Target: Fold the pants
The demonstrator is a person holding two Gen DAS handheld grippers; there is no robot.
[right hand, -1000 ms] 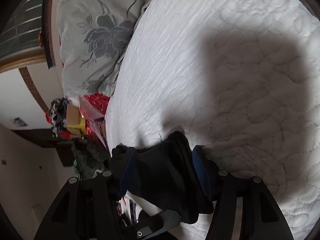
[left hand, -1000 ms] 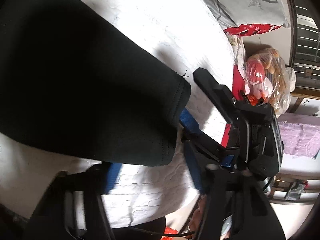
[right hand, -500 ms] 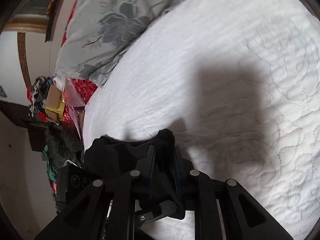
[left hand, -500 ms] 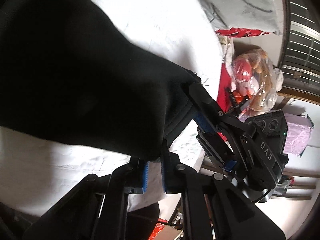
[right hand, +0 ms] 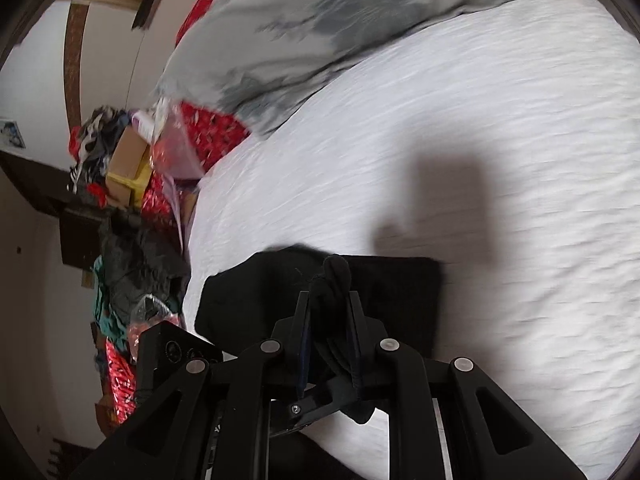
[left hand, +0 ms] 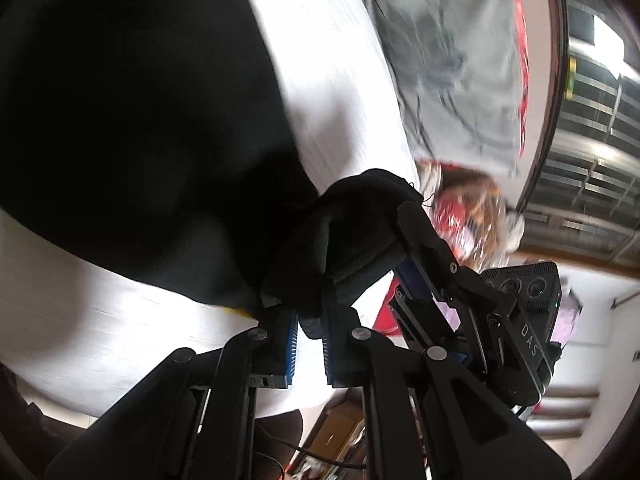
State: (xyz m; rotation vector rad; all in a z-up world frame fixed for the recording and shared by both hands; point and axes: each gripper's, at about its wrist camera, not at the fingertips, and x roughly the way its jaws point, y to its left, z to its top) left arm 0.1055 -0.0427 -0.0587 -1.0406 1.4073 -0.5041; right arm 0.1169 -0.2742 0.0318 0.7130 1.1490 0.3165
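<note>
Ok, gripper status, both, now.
Left gripper: shut on the black pants, at an edge.
Right gripper: shut on the same pants, bunched fabric between its fingers.

Both grippers were open 1 s ago w/ black pants (left hand: 132, 120) hem loose between the pads. Now left gripper (left hand: 308, 320) and right gripper (right hand: 329, 312) are each clamped on the hem, bunched and lifted off the white bedspread (right hand: 500, 128), grippers closer together.
</note>
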